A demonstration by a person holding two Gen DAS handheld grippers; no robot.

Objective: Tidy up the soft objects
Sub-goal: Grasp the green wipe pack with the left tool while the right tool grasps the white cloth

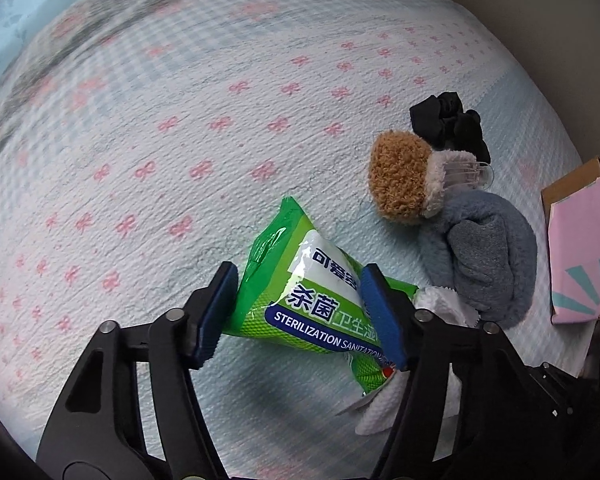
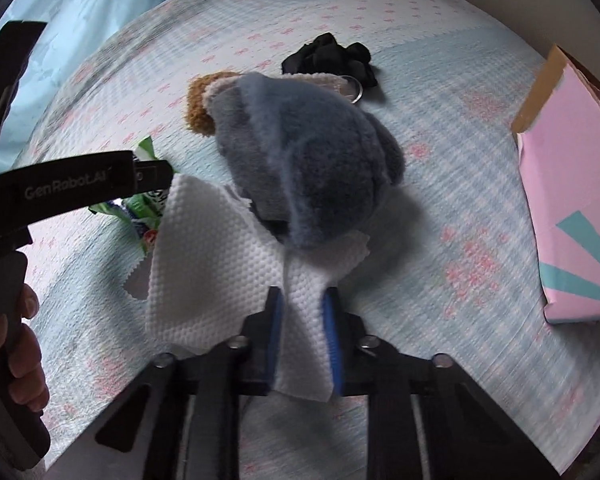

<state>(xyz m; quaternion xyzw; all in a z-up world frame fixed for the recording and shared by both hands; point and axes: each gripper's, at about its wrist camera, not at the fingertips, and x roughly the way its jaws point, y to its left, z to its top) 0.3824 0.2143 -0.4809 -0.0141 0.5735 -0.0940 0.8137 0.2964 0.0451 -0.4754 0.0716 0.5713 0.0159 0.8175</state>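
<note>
**Wipes pack and white cloth both gripped over the bedspread**

The green wipes pack (image 1: 300, 292) sat clamped between the blue pads of the left gripper (image 1: 300, 300), tilted, its sealed end pointing up and away over the bedspread (image 1: 160, 140). The jaws stood partly closed, pressed against the pack's two long sides. Whether the pack was lifted clear of the cover or touching it could not be told.

The white textured cloth (image 2: 220, 248) was pinched in the right gripper (image 2: 303, 320), whose jaws were drawn in narrow around a bunched fold. The cloth fanned out from there, its far edge running under the blue-grey fleece item (image 2: 312, 160) and reaching the pack's lower end.

That fleece item lay just beyond the cloth, with a brown curly plush piece (image 1: 400, 176) touching its far side. A black scrunchie (image 1: 452, 124) lay just behind those, beside a clear plastic clip (image 1: 476, 174).

Well off to the right stood a pink box (image 2: 572, 200) with teal rays. In the right wrist view, the person's hand (image 2: 16, 344) held the left tool's handle.
</note>
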